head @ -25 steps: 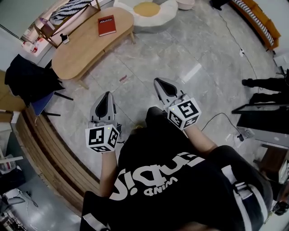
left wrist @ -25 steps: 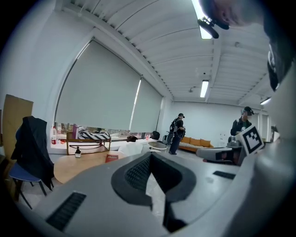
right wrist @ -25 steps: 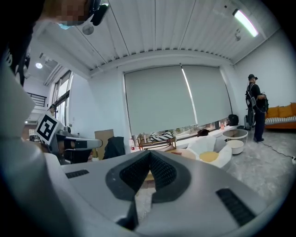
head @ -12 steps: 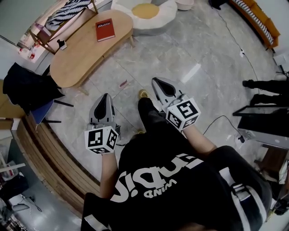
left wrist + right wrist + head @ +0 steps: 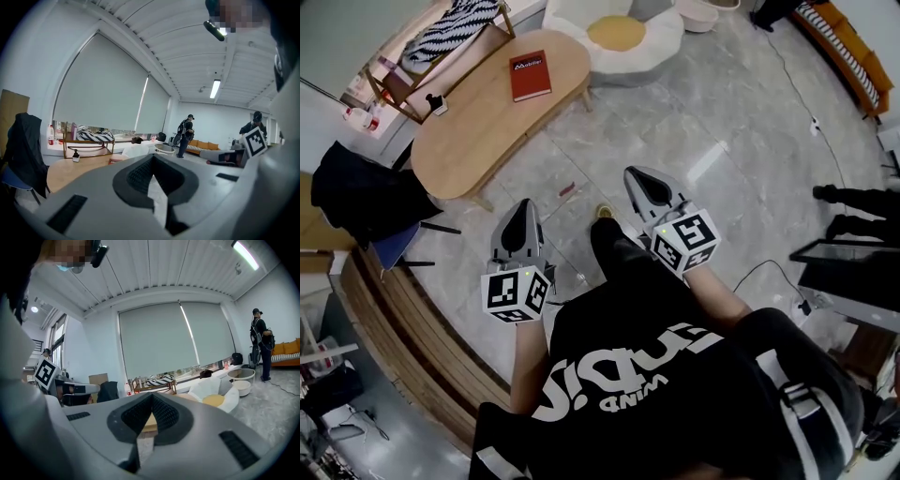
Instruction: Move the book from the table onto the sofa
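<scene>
A red book (image 5: 530, 76) lies flat on the far end of the oval wooden table (image 5: 473, 127). Just beyond it stands the white sofa (image 5: 654, 42) with a yellow cushion. Both grippers hover over the marble floor, short of the table. My left gripper (image 5: 523, 206) is shut and holds nothing, and my right gripper (image 5: 636, 176) is likewise shut and empty. In the left gripper view the book (image 5: 115, 160) shows as a red sliver above the shut left gripper (image 5: 152, 158). In the right gripper view the sofa (image 5: 213, 391) sits right of the shut right gripper (image 5: 151, 395).
A chair draped with a black jacket (image 5: 361, 192) stands left of the table. A wooden rack with striped cloth (image 5: 450, 23) sits behind it. A wooden step (image 5: 403, 300) curves along the left. A cable (image 5: 759, 272) and dark equipment (image 5: 853, 272) lie right. People (image 5: 186, 136) stand far off.
Both grippers have been carried forward across the floor toward the table, which now sits lower and nearer in the head view. Their jaws stayed shut.
</scene>
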